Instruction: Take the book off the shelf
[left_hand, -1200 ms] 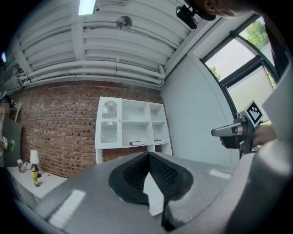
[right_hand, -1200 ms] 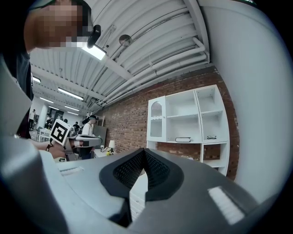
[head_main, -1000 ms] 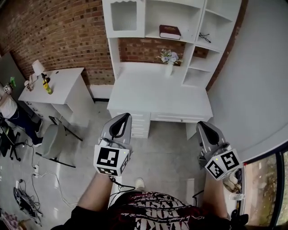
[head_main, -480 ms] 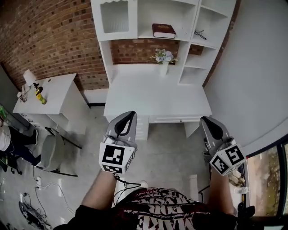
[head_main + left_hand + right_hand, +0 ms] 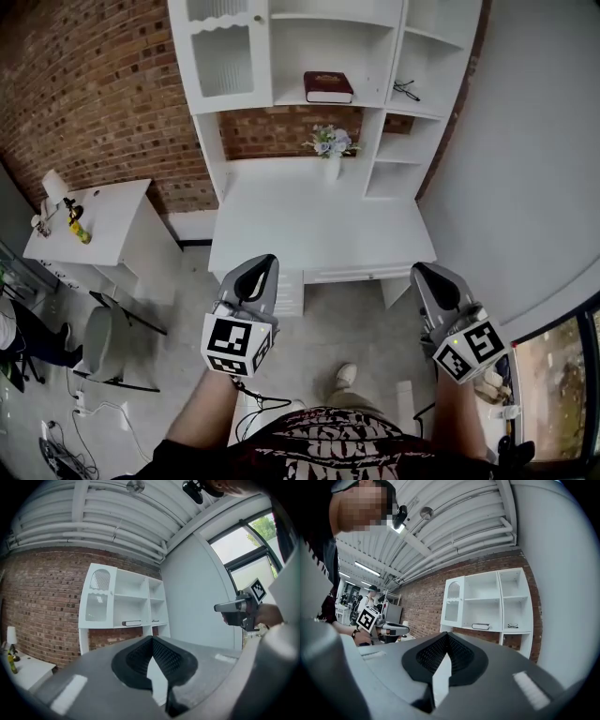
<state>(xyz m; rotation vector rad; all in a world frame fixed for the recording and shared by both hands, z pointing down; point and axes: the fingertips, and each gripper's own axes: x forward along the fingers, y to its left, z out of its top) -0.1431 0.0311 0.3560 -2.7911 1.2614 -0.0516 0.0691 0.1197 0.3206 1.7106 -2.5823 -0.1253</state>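
A dark red book (image 5: 328,86) lies flat on the middle shelf of a white shelf unit (image 5: 281,103) above a desk. It also shows small and far off as the book (image 5: 131,623) in the left gripper view and the book (image 5: 480,626) in the right gripper view. My left gripper (image 5: 263,265) and right gripper (image 5: 424,273) are held low in front of the person, well short of the desk, both pointing toward the shelves. Each is shut with nothing in it: left gripper (image 5: 152,639), right gripper (image 5: 447,636).
A white desk (image 5: 319,234) stands under the shelves with a vase of flowers (image 5: 330,150) at its back. Glasses (image 5: 405,91) lie in the right shelf bay. A side table (image 5: 94,220) with lamp and bottle and a chair (image 5: 98,337) stand left. A grey wall (image 5: 525,159) runs along the right.
The view has tilted up and more of the shelf unit shows, with the book lower in frame. A shoe now shows between the grippers. Both grippers stay shut at about the same spots.
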